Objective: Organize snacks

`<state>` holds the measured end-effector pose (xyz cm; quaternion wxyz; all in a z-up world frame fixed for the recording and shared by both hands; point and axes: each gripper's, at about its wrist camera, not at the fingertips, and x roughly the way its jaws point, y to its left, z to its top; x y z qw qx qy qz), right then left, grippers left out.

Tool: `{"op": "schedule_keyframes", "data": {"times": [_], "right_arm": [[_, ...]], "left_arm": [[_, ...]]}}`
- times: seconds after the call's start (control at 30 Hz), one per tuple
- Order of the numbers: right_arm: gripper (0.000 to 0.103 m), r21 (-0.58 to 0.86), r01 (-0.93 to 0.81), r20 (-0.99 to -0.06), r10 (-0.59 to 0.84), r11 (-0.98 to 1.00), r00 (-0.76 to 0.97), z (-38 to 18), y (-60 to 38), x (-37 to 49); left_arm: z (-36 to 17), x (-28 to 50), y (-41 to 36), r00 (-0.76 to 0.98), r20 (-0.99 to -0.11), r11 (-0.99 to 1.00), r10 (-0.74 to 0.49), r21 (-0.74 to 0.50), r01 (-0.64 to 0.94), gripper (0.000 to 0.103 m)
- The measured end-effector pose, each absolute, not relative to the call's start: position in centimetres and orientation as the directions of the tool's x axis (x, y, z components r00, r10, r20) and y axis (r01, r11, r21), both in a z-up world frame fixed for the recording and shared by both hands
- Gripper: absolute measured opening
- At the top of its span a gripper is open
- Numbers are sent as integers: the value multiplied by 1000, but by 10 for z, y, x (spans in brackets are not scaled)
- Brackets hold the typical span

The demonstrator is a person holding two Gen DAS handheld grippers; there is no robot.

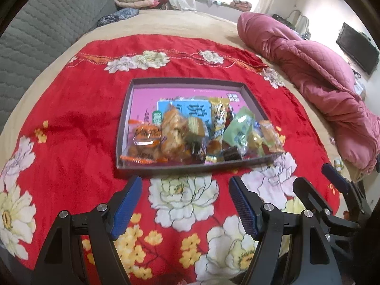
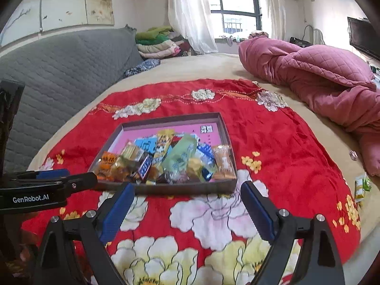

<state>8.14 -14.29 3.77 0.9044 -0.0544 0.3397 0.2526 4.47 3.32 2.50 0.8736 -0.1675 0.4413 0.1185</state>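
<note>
Snacks: a jumble of wrapped packets [image 1: 190, 133], orange, green, yellow and blue, piled at the near end of the box.
Box: shallow, grey walls [image 1: 190, 168], pink floor, lying on the red flowered cloth [image 1: 71, 123] on the bed.
Left gripper [image 1: 185, 204]: jaws wide, nothing between them, just short of the box.
Right gripper [image 2: 187, 210]: spread wide too, empty.
Around: pink quilt [image 2: 320, 76] heaped at the right, well apart; nothing blocks the box.

Bright window [image 2: 234, 2] daylight — fisheye-curved, softly blurred edges
</note>
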Motion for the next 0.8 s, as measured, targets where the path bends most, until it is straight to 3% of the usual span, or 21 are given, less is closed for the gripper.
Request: {"op": "schedule_keyframes", "data": {"times": [0.47, 0.8], "right_arm": [[93, 40, -477, -737, 348, 878, 579, 18, -133, 57], [93, 27, -474, -743, 335, 880, 579, 14, -132, 55]], "left_arm": [[11, 12, 25, 552, -831, 915, 68, -168, -367, 77], [8, 9, 28, 540, -836, 906, 97, -150, -395, 77]]}}
